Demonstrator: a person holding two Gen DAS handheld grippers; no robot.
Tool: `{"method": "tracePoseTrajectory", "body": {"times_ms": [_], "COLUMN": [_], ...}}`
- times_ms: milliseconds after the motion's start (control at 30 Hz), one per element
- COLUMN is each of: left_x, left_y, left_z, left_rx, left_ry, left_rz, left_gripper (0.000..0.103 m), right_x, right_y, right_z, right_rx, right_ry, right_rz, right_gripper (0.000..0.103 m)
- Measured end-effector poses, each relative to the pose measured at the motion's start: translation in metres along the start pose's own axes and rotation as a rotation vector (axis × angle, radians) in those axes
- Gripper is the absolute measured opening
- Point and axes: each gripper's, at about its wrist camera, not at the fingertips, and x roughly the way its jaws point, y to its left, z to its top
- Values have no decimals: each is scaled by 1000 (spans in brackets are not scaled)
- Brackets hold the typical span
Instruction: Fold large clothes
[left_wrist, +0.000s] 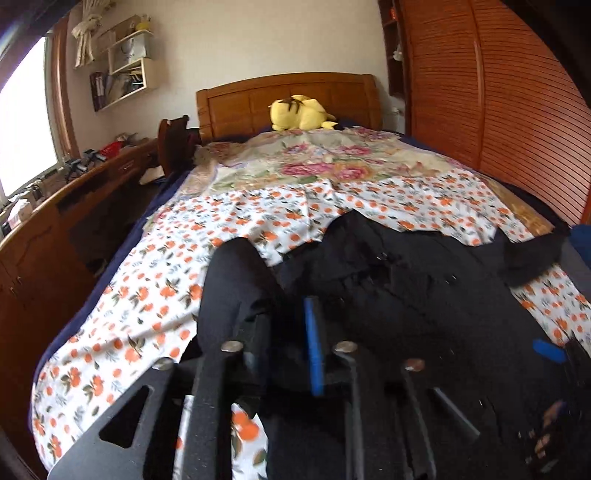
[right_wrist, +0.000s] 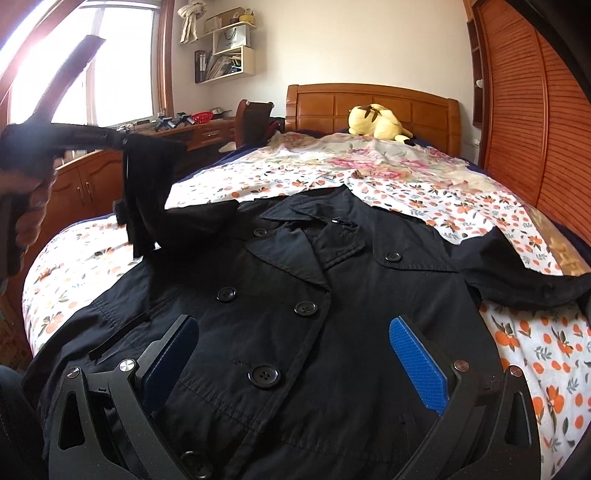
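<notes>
A black double-breasted cotton coat (right_wrist: 295, 295) with large round black buttons lies front-up on the bed's white bedsheet printed with orange fruit (right_wrist: 535, 350), its notched collar pointing toward the bed's brown wooden headboard (right_wrist: 373, 107). Everything below is placed against this coat.

The right gripper (right_wrist: 293, 354) hangs just above the coat's lower front, its blue ribbed pads spread wide apart on either side of the button row, nothing clamped between them.

At the coat's left shoulder, one black sleeve (right_wrist: 147, 192) is lifted off the sheet and hangs from the left gripper (right_wrist: 123, 142), which a person's hand (right_wrist: 33, 206) holds up in front of the bright window (right_wrist: 122, 62). In the left wrist view the jaws stand close together with black fabric (left_wrist: 240, 295) bunched around them; whether the pads press on the cloth I cannot tell, since the fingers are blurred and partly buried.

The coat's other sleeve (right_wrist: 524, 273) lies flat, stretched out sideways from the right shoulder across the sheet.

Beyond the collar a pale floral quilt with pink blossoms (right_wrist: 369, 158) covers the bed's far half, and a yellow plush toy (right_wrist: 376, 123) rests against the headboard. To the coat's right stands a brown slatted wooden wardrobe (right_wrist: 535, 110).
</notes>
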Motion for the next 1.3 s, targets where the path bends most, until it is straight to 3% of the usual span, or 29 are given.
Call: {"method": "tracePoseTrajectory", "body": {"times_ms": [33, 67, 300, 700, 1100, 1300], "left_x": [-4, -8, -31, -92, -130, -137], "left_y": [-2, -3, 5, 55, 121, 135], "left_z": [-7, -12, -45, -104, -139, -153], "left_rx": [11, 17, 4, -106, -176, -201], "left_ry": [-7, -12, -7, -52, -71, -70], "left_rz": [-10, -15, -72, -95, 1, 23], "left_gripper": [37, 38, 39, 39, 39, 39], "right_x": [-1, 0, 5, 14, 30, 72], "right_y": [3, 4, 16, 45, 127, 167], "right_z": [1, 2, 0, 26, 85, 82], "right_rx": [-5, -9, -33, -26, -88, -171], "right_ry": [-6, -9, -12, -29, -47, 114], "right_rz": [-6, -11, -36, 53, 309, 448], "right_gripper": [103, 103, 103, 103, 103, 102]}}
